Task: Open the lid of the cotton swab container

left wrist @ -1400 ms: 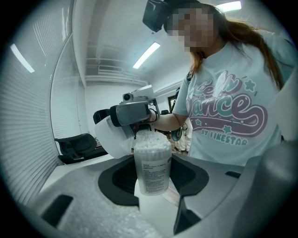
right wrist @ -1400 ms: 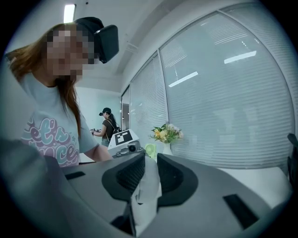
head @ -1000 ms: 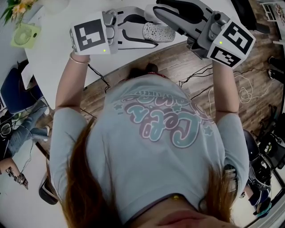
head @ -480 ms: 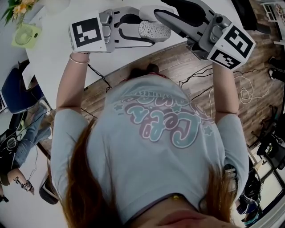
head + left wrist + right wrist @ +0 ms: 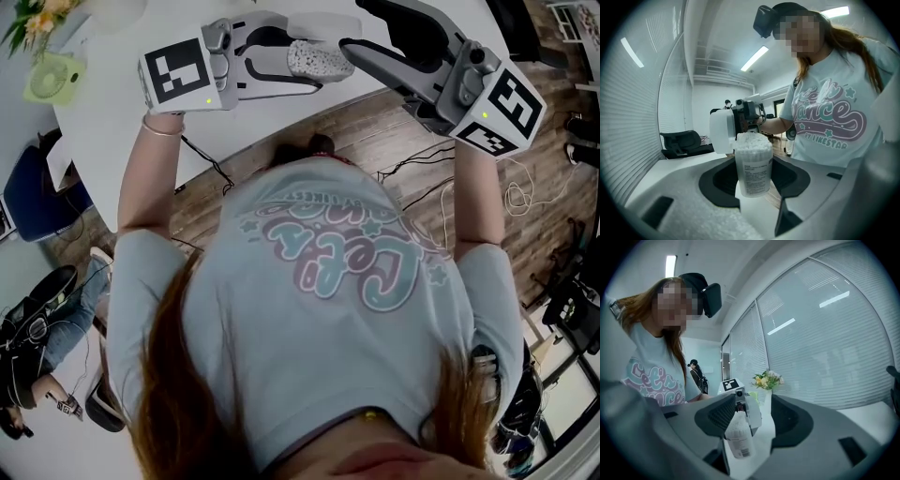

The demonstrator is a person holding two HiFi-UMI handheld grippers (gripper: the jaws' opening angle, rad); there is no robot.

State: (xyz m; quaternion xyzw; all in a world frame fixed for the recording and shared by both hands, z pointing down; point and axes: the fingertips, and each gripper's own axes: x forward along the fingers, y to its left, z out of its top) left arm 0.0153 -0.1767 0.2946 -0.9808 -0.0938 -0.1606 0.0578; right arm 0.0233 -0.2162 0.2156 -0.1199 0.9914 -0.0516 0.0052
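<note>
left fingers [image 5: 717, 180]: holding cotton swab container [image 5: 753, 171] | right fingers [image 5: 723, 414]: just been opening, wide, empty

Pale grey tee [image 5: 328, 309], pastel lettering, perhaps a bangle [image 5: 165, 130]

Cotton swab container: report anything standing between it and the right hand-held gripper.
Nothing visible: the clear plastic cotton swab container shows unblocked in the gap between the right hand-held gripper's jaws, which have just been opening.
</note>
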